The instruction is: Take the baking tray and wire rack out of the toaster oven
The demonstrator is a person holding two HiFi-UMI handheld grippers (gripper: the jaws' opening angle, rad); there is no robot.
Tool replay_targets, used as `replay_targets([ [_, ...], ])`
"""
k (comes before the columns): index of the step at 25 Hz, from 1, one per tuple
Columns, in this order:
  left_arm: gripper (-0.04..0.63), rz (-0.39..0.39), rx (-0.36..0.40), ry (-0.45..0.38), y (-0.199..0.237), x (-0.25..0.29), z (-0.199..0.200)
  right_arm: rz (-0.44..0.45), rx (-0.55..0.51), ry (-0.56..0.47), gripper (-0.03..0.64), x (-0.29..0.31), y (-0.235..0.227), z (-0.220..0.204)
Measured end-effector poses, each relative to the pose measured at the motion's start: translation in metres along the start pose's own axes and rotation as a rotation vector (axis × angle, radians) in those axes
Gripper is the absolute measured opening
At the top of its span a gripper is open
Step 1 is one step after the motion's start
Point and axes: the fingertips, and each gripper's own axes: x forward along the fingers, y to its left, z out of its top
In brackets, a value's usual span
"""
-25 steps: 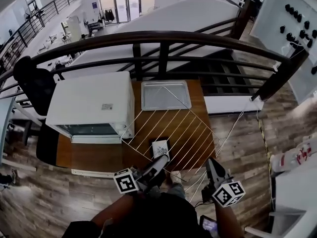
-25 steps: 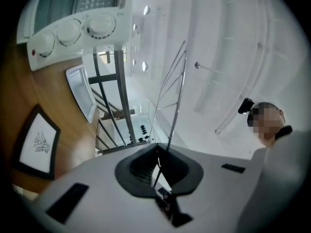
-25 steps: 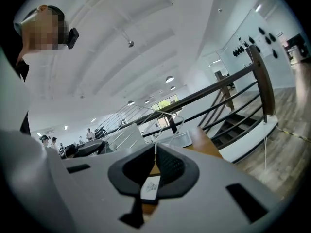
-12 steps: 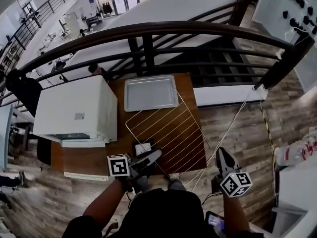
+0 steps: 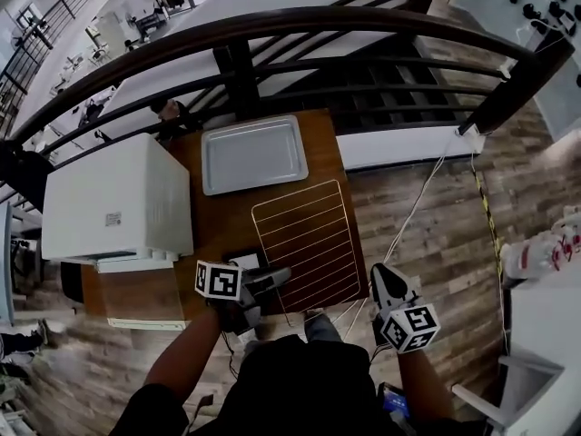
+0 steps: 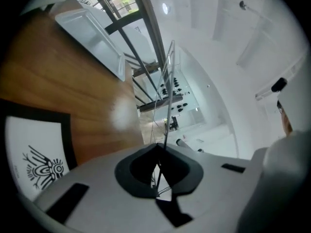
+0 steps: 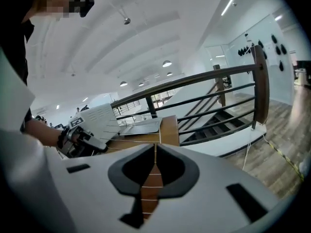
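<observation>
Toaster oven point(image 5: 118, 205), white, sits on the left end of the wooden desk point(image 5: 227, 218), with its glass door dropped open toward the person. Just right of the door, at the desk's near edge, a card point(image 5: 243, 262) with a black border and a line drawing lies flat. The left tool point(image 5: 283, 273) is over that card, marker cube on top, pointing right. Its jaws are closed tight, and the left gripper view shows a thin wire of the wire rack point(image 5: 304, 241) pinched at the tips.

Baking tray point(image 5: 254, 153) is out of the oven. It rests flat at the back of the desk, just right of the oven and close to the dark railing point(image 5: 300, 25).

The wire rack is also out. It lies about flat over the desk's right half, in front of the tray and apart from it, bars running across. Whether it fully rests on the wood I cannot tell.

The right tool point(image 5: 379, 278) is at the rack's near right corner, off the desk edge and above the plank floor point(image 5: 427, 216). Its jaws are all but closed, with the rack's side wire running straight through the slit between them.
</observation>
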Motion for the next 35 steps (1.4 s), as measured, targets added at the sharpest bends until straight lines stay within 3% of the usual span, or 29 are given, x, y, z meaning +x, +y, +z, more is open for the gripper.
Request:
replay_targets([
  [8, 0.008, 0.135, -0.013, 0.118, 0.05, 0.019, 0.011, 0.028, -0.032, 0.067, 0.009, 0.037, -0.003, -0.02],
  [16, 0.011, 0.217, -0.11, 0.159, 0.074, 0.038, 0.027, 0.087, -0.096, 0.136, 0.009, 0.067, -0.007, -0.028],
  [22, 0.053, 0.363, -0.062, 0.174, 0.092, 0.042, 0.033, 0.139, -0.147, 0.195, 0.009, 0.09, -0.005, -0.04],
  [30, 0.136, 0.524, 0.055, 0.183, 0.108, 0.035, 0.044, 0.209, -0.168, 0.243, 0.009, 0.109, 0.003, -0.045],
  [35, 0.23, 0.614, 0.163, 0.266, 0.114, 0.029, 0.04, 0.24, -0.169, 0.265, 0.009, 0.112, 0.012, -0.054],
])
